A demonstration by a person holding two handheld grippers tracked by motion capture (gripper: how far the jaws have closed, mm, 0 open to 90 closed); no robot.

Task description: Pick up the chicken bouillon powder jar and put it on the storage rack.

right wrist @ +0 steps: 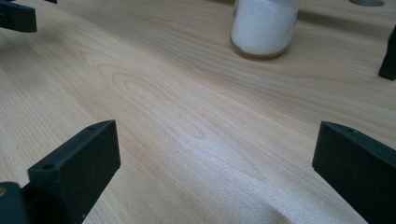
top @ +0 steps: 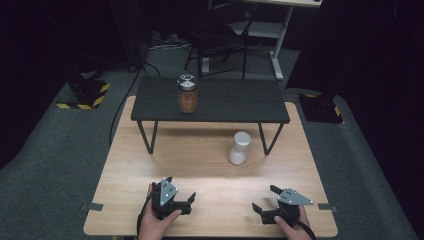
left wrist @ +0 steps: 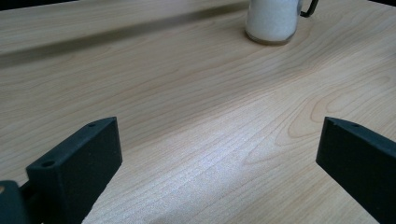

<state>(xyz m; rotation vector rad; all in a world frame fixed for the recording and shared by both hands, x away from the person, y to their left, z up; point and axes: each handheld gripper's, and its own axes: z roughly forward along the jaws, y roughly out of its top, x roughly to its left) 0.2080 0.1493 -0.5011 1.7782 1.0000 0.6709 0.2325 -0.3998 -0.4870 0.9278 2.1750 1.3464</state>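
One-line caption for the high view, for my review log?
Both grippers, left and right, open at the table's near edge; white jar ahead, brown jar on the black shelf.

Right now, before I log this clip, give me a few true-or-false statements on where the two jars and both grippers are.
1. The glass jar of brown contents with a silver lid stands on the black raised shelf. True.
2. The white-filled jar lies on its side. False: it stands upright on the light wooden table.
3. The left gripper is open. True.
4. The right gripper is shut on the white-filled jar. False: it is open, apart from the jar.
5. Both jars share the shelf. False: the white-filled one is on the table.
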